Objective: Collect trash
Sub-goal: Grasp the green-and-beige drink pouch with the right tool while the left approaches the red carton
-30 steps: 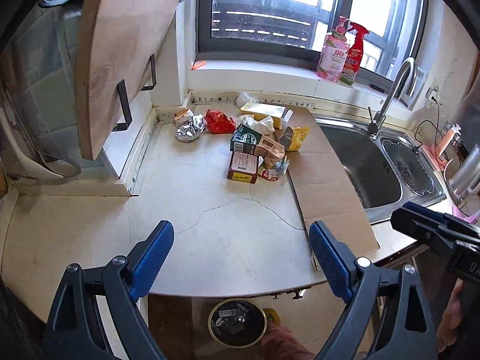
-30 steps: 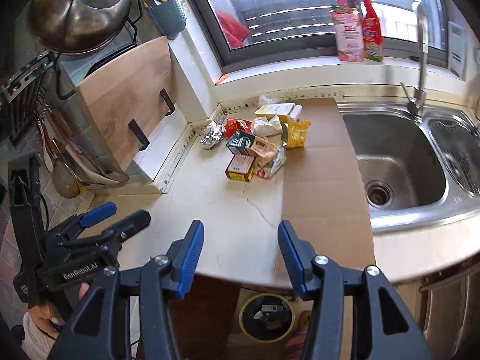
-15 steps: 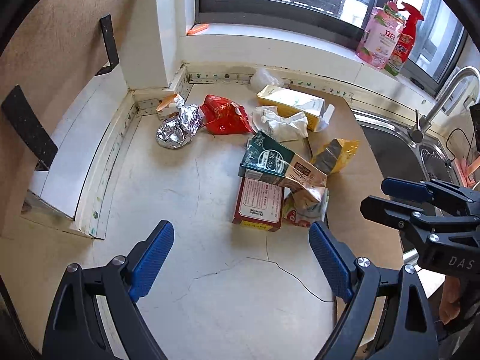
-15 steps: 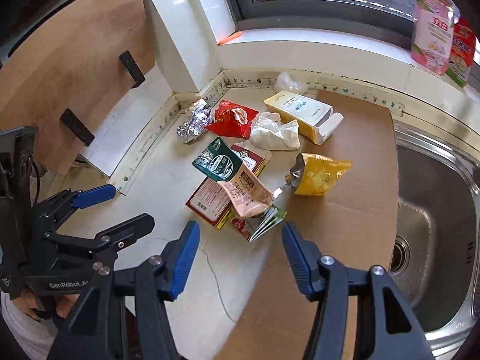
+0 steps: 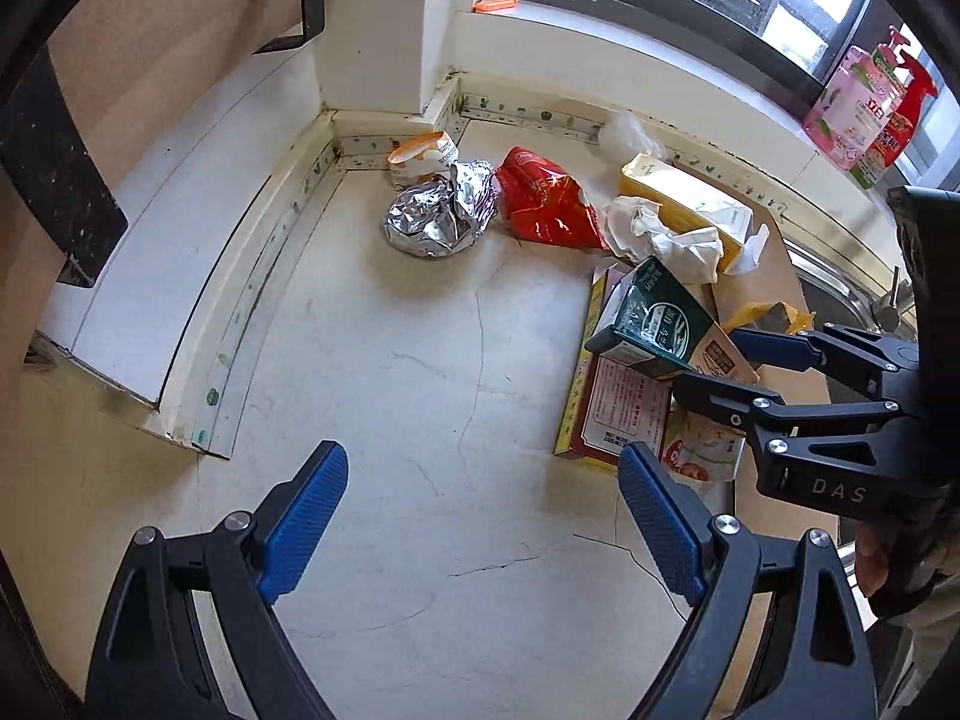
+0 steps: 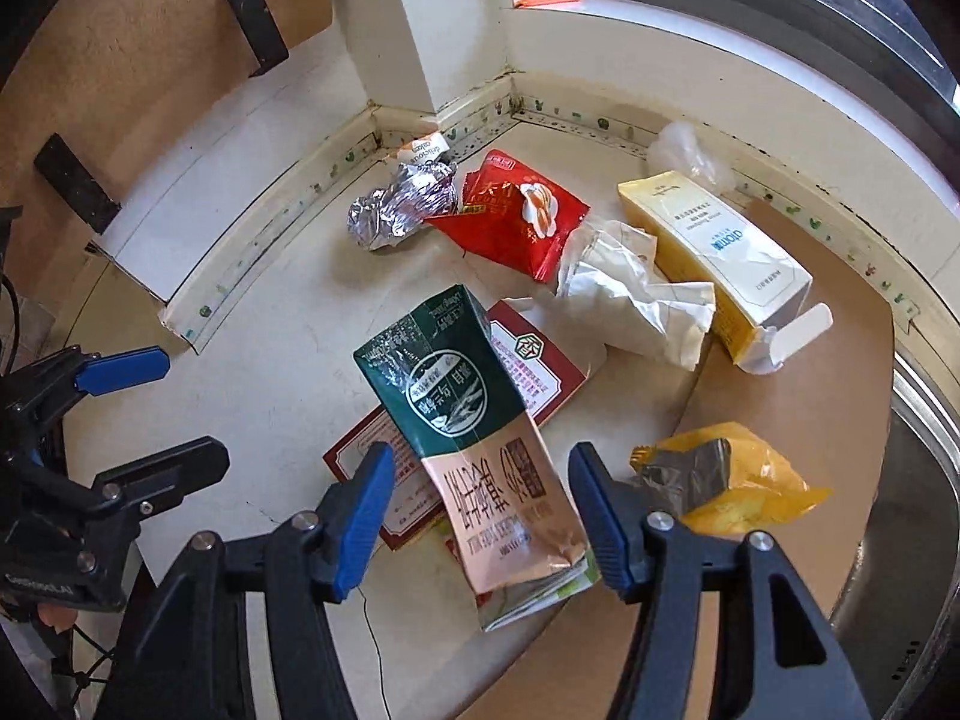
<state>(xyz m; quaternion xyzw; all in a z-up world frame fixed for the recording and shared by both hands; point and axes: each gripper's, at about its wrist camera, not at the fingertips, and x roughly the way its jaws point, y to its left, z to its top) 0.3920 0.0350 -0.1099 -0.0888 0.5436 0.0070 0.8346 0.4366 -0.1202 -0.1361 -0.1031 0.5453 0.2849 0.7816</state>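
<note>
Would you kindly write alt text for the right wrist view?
The right gripper, jaws opening, straddles a green-and-tan pouch lying on a red box. Around them on the counter lie crumpled foil and a yellow carton.

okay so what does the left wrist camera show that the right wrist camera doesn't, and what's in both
Only the left wrist view shows the pink bottle and red spray bottle on the windowsill.

Only the right wrist view shows the yellow snack bag in full and the printed front of the red snack bag.

Both show the foil ball, crumpled white paper, yellow box, green-and-tan pouch and both grippers: the left gripper open over bare counter, the right gripper opening around the pouch.
</note>
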